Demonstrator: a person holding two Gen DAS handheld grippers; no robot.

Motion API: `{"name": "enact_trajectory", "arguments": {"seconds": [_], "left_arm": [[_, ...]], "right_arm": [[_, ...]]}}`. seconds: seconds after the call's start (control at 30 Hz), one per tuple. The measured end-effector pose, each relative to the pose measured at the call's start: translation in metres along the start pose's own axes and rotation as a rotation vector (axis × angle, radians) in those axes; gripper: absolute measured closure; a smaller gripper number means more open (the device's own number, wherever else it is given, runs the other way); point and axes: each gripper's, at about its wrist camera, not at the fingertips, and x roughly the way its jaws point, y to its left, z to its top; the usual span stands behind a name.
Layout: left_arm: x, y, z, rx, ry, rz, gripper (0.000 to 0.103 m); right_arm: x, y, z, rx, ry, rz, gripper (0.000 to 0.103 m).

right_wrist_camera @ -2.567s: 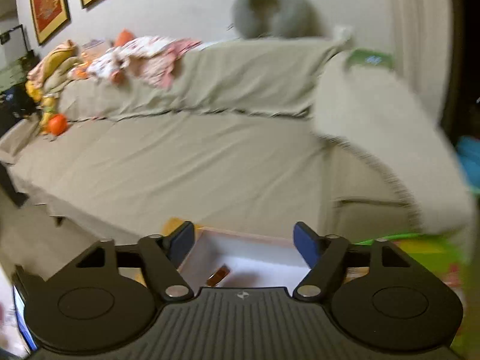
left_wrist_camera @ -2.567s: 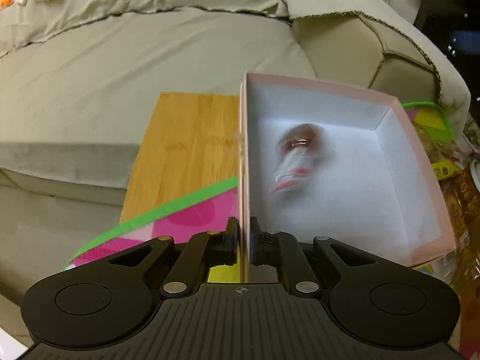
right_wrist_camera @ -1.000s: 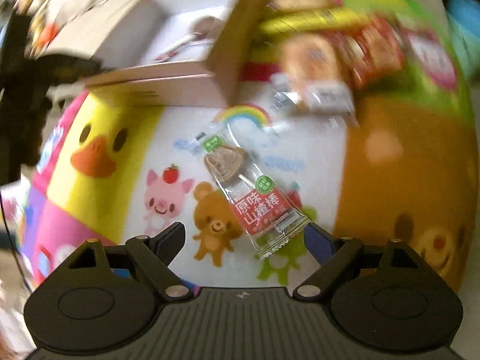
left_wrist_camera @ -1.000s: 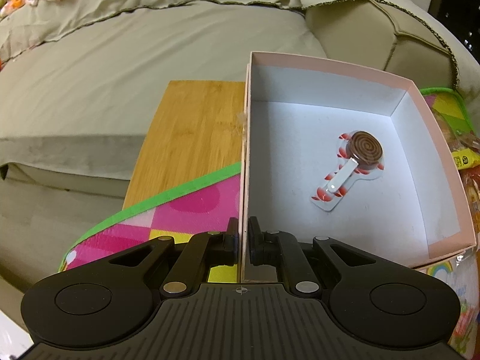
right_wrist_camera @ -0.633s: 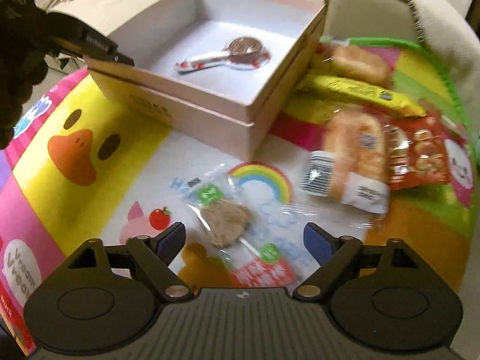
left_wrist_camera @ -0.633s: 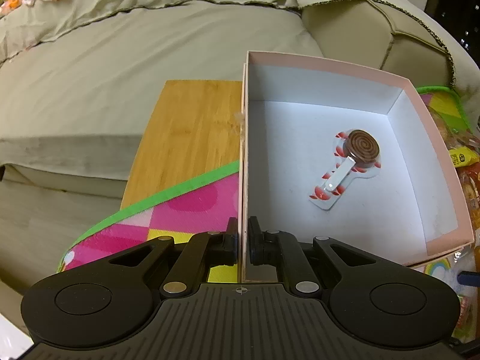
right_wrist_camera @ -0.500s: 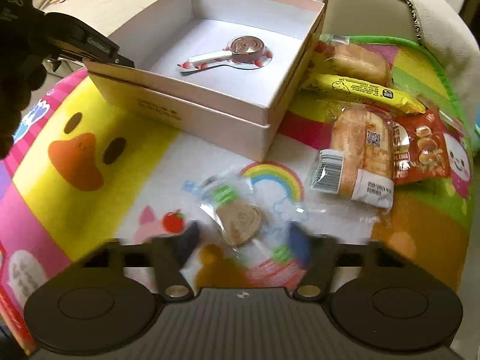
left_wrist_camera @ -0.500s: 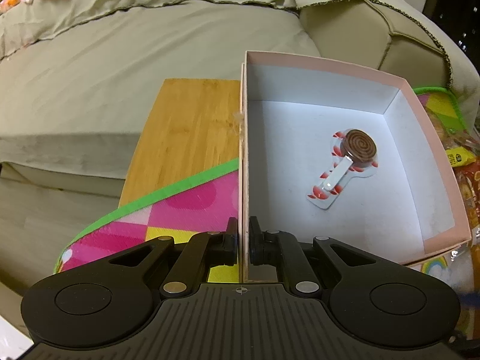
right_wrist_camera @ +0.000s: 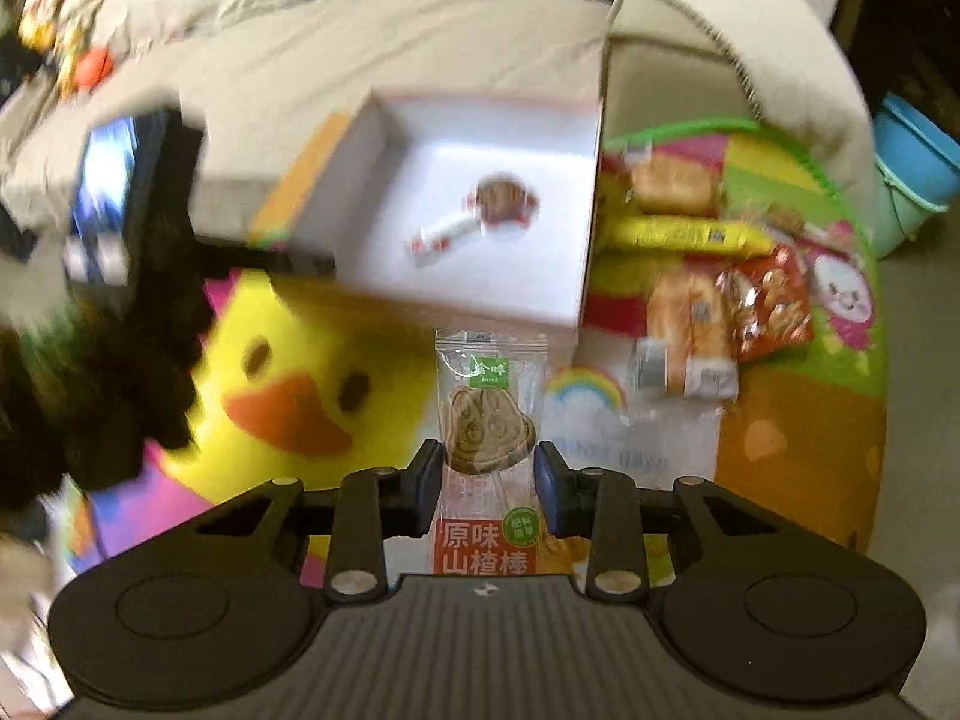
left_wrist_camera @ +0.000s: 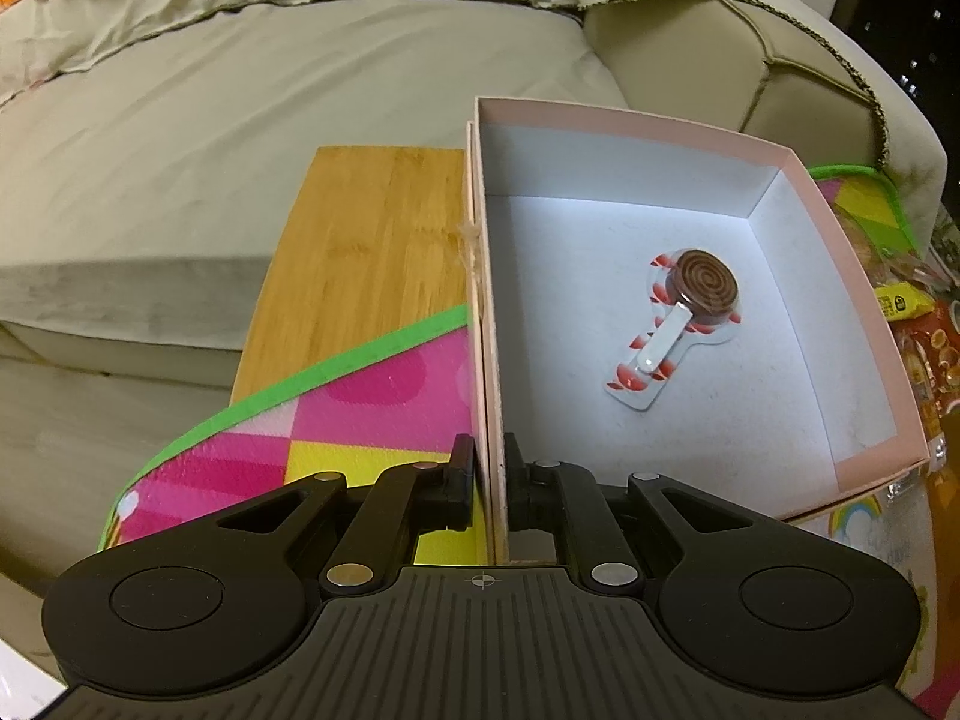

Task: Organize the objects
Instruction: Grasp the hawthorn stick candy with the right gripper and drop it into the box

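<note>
My right gripper [right_wrist_camera: 487,468] clamps the hawthorn lollipop packet [right_wrist_camera: 487,420], its long axis running near to far, candy end pointing far toward the pink box [right_wrist_camera: 480,294]. My left gripper [left_wrist_camera: 487,468] is pinched on that box's near-left wall [left_wrist_camera: 487,360].

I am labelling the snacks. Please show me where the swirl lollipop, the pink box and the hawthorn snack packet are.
swirl lollipop [left_wrist_camera: 705,288], left wrist view, brown disc.
pink box [left_wrist_camera: 630,120], left wrist view, far wall rim.
hawthorn snack packet [right_wrist_camera: 487,420], right wrist view, brown candy inside.

One pink box [left_wrist_camera: 804,177]; inside, one swirl lollipop [left_wrist_camera: 703,288]. One wrapped hawthorn lollipop [right_wrist_camera: 487,420] nearer. Right of box: two bread packs [right_wrist_camera: 690,330], one yellow bar [right_wrist_camera: 684,234], one red snack bag [right_wrist_camera: 771,300].
</note>
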Motion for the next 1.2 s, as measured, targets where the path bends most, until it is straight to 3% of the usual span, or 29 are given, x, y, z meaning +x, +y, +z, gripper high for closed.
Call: {"name": "enact_trajectory", "arguments": {"seconds": [0.17, 0.4, 0.53, 0.77, 0.9, 1.2], "left_arm": [[0.000, 0.004, 0.001, -0.013, 0.001, -0.019, 0.092], [0.001, 0.011, 0.003, -0.025, 0.004, -0.045, 0.091], [0.001, 0.012, 0.005, -0.030, 0.007, -0.046, 0.091], [0.001, 0.011, 0.004, -0.022, 0.009, -0.041, 0.092], [0.001, 0.010, 0.003, -0.021, 0.005, -0.030, 0.092], [-0.001, 0.007, 0.000, -0.033, -0.006, -0.009, 0.093]], "right_arm": [[-0.027, 0.012, 0.050, 0.037, -0.064, -0.014, 0.071], [-0.004, 0.042, 0.131, 0.075, -0.147, 0.013, 0.070], [0.025, 0.049, 0.159, 0.121, -0.164, 0.031, 0.049], [0.037, 0.053, 0.149, -0.017, -0.154, -0.111, 0.049], [0.044, 0.039, 0.139, -0.021, -0.127, -0.165, 0.049], [0.042, -0.005, 0.110, -0.008, -0.133, -0.150, 0.049]]}}
